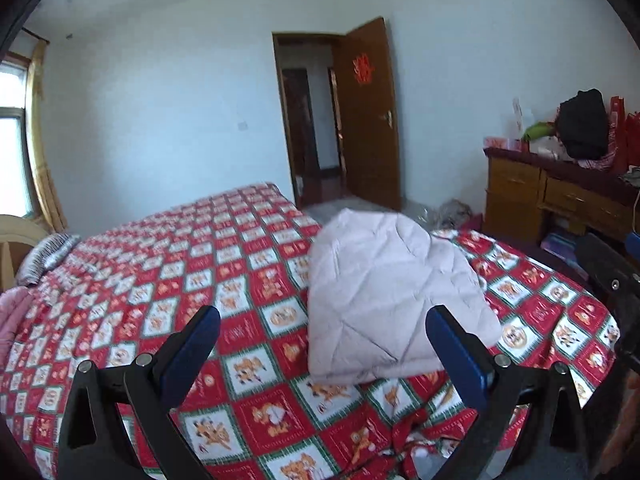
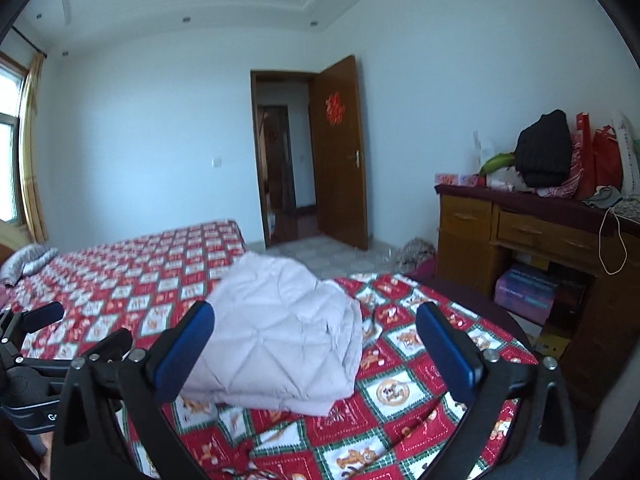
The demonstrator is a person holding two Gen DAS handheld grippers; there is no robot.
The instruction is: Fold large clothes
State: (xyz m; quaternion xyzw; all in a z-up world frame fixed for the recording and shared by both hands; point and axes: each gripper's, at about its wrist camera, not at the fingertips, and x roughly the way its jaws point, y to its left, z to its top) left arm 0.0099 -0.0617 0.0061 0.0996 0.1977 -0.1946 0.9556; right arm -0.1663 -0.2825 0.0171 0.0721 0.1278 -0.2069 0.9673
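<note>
A pale lilac quilted garment (image 1: 384,292) (image 2: 280,332) lies folded into a thick bundle on the bed's red checked cartoon bedspread (image 1: 160,280) (image 2: 120,272), near the foot end. My left gripper (image 1: 322,316) hovers above the spread on the near side of the bundle, its blue pads wide apart with nothing between them. My right gripper (image 2: 316,312) is also open and empty, held above the near edge of the bundle. Neither gripper touches the garment. The bedspread is rumpled just below the grippers.
A wooden desk (image 1: 540,192) (image 2: 520,232) stands to the right of the bed, piled with a black bag (image 2: 544,148) and red bags. A brown door (image 1: 368,112) (image 2: 340,152) stands open in the far wall. A striped pillow (image 1: 48,256) lies at the bed's left.
</note>
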